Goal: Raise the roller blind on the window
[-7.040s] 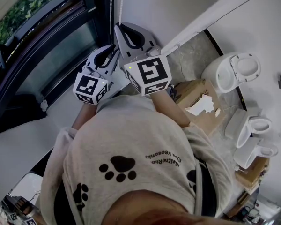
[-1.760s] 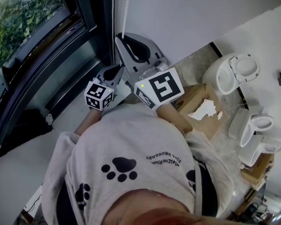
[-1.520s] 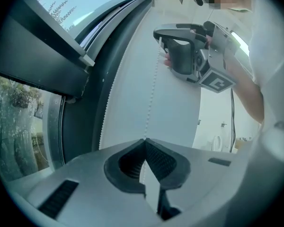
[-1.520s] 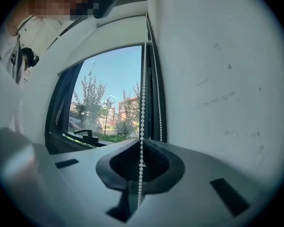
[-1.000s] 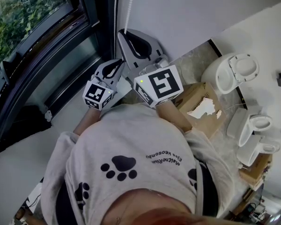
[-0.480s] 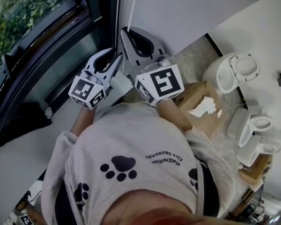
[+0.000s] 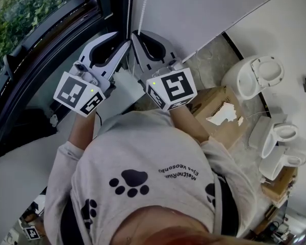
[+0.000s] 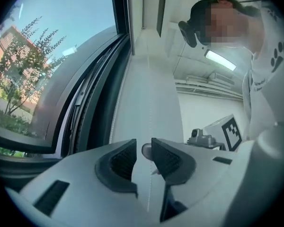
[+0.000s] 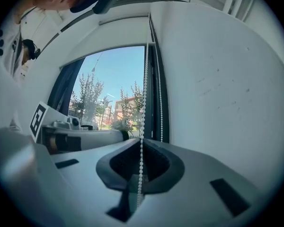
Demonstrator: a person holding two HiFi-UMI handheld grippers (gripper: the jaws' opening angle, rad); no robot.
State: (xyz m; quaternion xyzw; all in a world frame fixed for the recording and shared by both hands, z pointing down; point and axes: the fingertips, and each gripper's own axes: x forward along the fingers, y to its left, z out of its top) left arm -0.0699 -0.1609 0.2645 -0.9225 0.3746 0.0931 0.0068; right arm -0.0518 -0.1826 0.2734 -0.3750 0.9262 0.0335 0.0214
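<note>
A white bead chain (image 7: 130, 4) hangs in two strands beside the dark window frame (image 7: 66, 45). My right gripper (image 7: 135, 34) is shut on one strand. In the right gripper view that bead chain (image 9: 145, 79) runs straight down into the closed right gripper (image 9: 142, 143), and the second strand (image 9: 159, 93) hangs free by the wall. My left gripper (image 7: 127, 42) sits close beside the right one, tips almost touching it. In the left gripper view the left gripper (image 8: 143, 148) stands slightly open, with a faint length of chain (image 8: 148, 193) in the gap. The window glass shows trees and sky.
A white wall (image 7: 204, 9) rises to the right of the chain. On the floor below lie a torn cardboard box (image 7: 217, 106) and several white toilets (image 7: 255, 78). The person's grey shirt (image 7: 143, 177) fills the lower head view.
My left gripper has risen from below the right gripper to level with it, right at the chain. The right gripper has stayed almost still, shut on the chain.
</note>
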